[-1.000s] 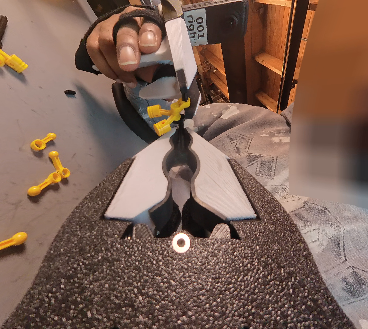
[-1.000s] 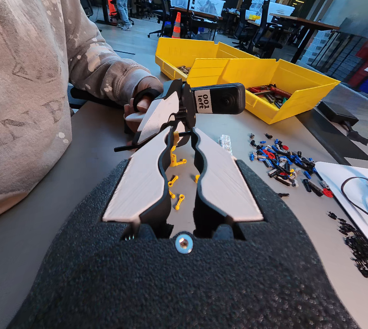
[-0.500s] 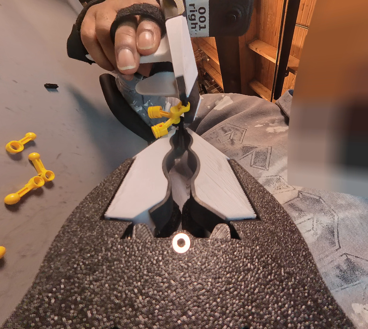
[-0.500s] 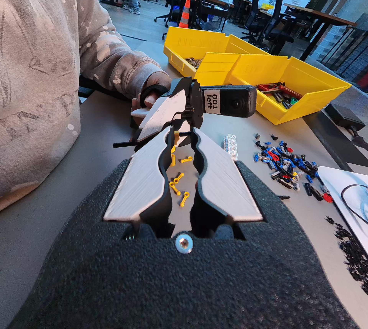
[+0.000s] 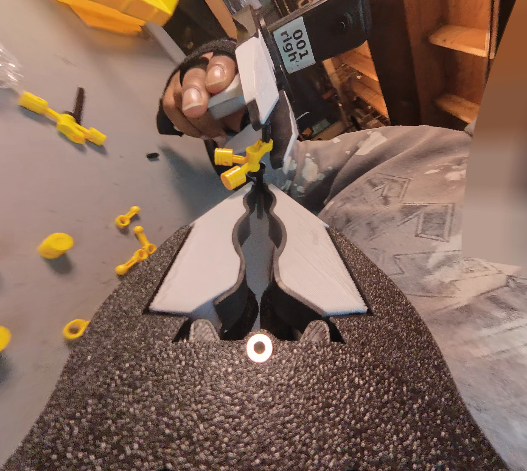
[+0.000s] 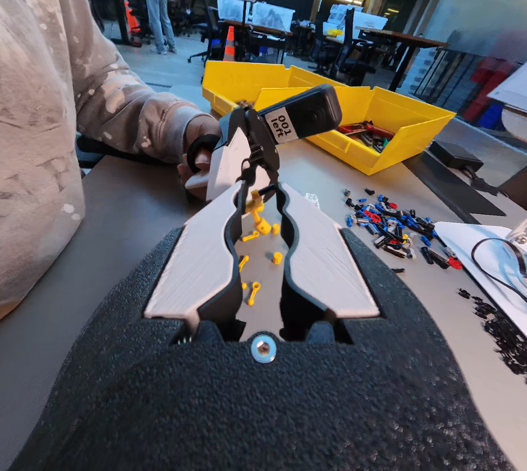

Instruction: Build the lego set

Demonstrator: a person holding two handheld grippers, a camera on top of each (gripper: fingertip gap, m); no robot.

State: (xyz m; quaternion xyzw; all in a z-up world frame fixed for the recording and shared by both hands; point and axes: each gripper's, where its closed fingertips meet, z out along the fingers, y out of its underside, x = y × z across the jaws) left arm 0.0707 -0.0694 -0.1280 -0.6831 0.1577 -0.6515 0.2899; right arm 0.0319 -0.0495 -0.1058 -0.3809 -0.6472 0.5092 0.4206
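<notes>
The left gripper (image 5: 259, 191) has its fingers pinched nearly together at the tips on a thin black axle (image 5: 260, 202), which runs up into a yellow piston assembly (image 5: 242, 162) held in the air above the grey table (image 5: 85, 189). The right gripper (image 6: 260, 191) meets it from the other side: its fingers stand a little apart, the tips closing on the black axle end by the assembly's yellow hub (image 6: 254, 202), though whether both tips press on it I cannot tell. Below, loose yellow connecting rods (image 5: 136, 250) and a yellow piston head (image 5: 55, 245) lie scattered on the table, with a second yellow assembly (image 5: 61, 121) farther off. Beyond sit yellow bins (image 6: 399, 126) and a heap of small blue, black and red parts (image 6: 390, 229).
</notes>
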